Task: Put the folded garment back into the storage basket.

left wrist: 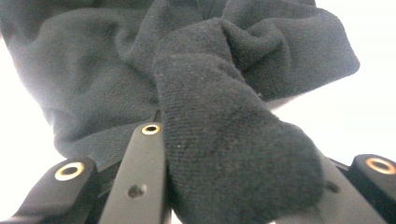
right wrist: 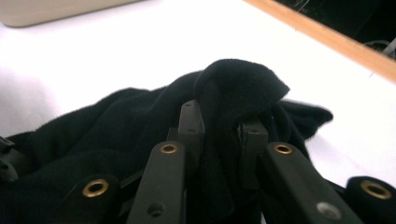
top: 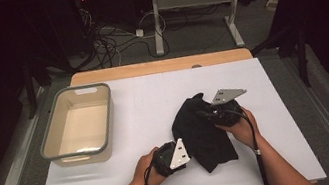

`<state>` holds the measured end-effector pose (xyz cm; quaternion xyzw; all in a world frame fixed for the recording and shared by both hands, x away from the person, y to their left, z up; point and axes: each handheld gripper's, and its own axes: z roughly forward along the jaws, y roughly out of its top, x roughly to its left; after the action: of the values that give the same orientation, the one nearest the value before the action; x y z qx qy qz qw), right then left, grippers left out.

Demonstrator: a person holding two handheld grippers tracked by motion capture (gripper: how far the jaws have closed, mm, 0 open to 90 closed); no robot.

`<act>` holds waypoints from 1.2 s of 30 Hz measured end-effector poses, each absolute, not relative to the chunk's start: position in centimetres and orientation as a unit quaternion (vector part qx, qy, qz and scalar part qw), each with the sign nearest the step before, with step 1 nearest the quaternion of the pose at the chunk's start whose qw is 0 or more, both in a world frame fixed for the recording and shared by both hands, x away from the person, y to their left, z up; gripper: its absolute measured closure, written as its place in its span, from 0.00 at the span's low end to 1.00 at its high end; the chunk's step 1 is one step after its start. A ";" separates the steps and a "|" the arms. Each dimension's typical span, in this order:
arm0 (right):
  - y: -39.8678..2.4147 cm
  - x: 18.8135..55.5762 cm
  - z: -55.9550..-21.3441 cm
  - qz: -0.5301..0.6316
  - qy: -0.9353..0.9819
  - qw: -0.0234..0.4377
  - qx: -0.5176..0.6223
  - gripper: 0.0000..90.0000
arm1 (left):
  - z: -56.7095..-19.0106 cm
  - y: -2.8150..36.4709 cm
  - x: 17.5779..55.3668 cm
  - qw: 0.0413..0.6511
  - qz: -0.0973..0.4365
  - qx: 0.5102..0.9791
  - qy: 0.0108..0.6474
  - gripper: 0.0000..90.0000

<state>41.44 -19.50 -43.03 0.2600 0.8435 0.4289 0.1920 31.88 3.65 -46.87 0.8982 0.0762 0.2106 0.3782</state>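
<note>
We expect the black cloth (top: 204, 131) to drape limply; left gripper (left wrist: 233, 172) and right gripper (right wrist: 222, 135) pinch folds at 7 and 2 o'clock.

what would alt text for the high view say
A person's two hands each hold a gripper on a crumpled black cloth lying on a white table: the left gripper grips its near edge, the right gripper pinches its far side. An empty beige tub sits at the table's left.
</note>
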 end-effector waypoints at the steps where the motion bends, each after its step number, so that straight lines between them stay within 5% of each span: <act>1: -19.4 41.4 -42.8 0.430 0.843 0.194 0.259 0.86 | -46.6 3.7 32.0 0.379 0.213 0.897 0.073 0.77; 36: -13.7 42.7 -36.4 0.455 0.822 0.257 0.227 0.86 | -41.4 8.8 33.4 0.394 0.285 0.865 0.122 0.77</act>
<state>42.68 -13.75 -36.37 0.2267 0.8221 0.4547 0.2572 33.41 8.80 -41.42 0.8654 0.1218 0.2848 0.3938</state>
